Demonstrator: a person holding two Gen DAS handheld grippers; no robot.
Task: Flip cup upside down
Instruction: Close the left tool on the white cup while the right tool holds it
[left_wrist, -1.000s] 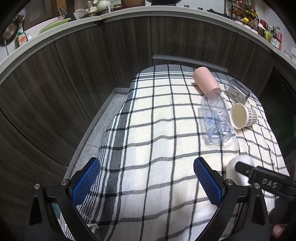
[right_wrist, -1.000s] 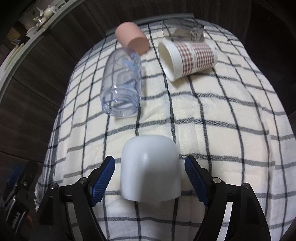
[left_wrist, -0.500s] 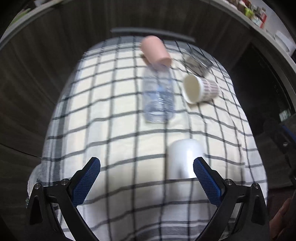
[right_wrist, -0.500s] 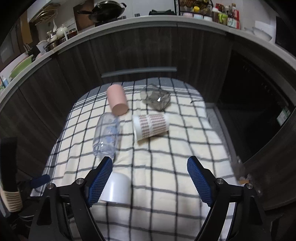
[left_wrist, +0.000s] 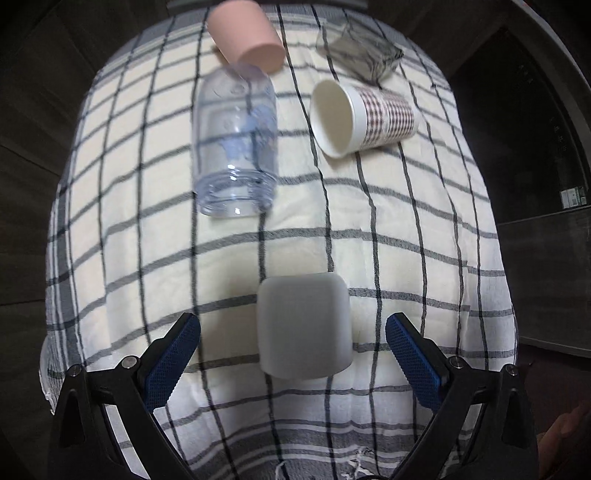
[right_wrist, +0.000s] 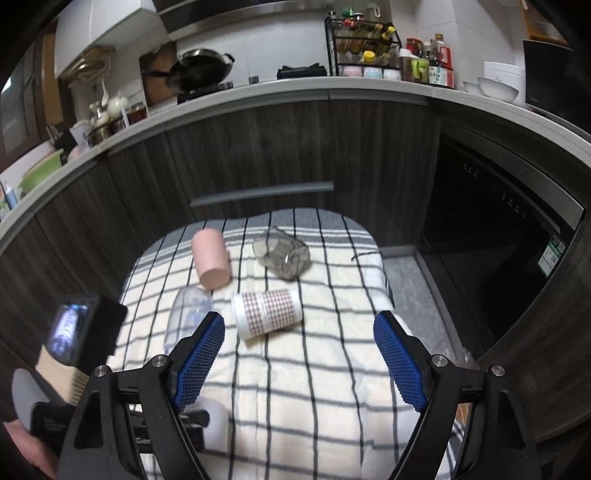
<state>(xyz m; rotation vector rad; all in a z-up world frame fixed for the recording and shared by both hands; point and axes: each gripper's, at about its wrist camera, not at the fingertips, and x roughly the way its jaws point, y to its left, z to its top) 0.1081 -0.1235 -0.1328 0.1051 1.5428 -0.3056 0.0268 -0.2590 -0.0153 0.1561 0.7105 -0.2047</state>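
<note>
A white cup (left_wrist: 303, 326) stands upside down on the checked cloth (left_wrist: 406, 236), between the open jaws of my left gripper (left_wrist: 293, 349), which does not touch it. In the right wrist view only a sliver of the white cup (right_wrist: 216, 424) shows behind the left finger. My right gripper (right_wrist: 299, 358) is open and empty, held back above the cloth. A clear plastic jar (left_wrist: 236, 144), a checked paper cup (left_wrist: 364, 116), a pink cup (left_wrist: 245, 33) and a dark glass (left_wrist: 360, 55) lie on their sides farther back.
The cloth (right_wrist: 314, 387) covers a small table in front of dark cabinet doors (right_wrist: 258, 147). A counter (right_wrist: 332, 86) with pans, bottles and bowls runs behind. The left gripper's body (right_wrist: 74, 343) shows at the right wrist view's left edge. A dark appliance (right_wrist: 498, 236) stands right.
My right gripper let go of the white cup and pulled back and up. My left gripper swung over and down, and its open jaws now flank the cup.
</note>
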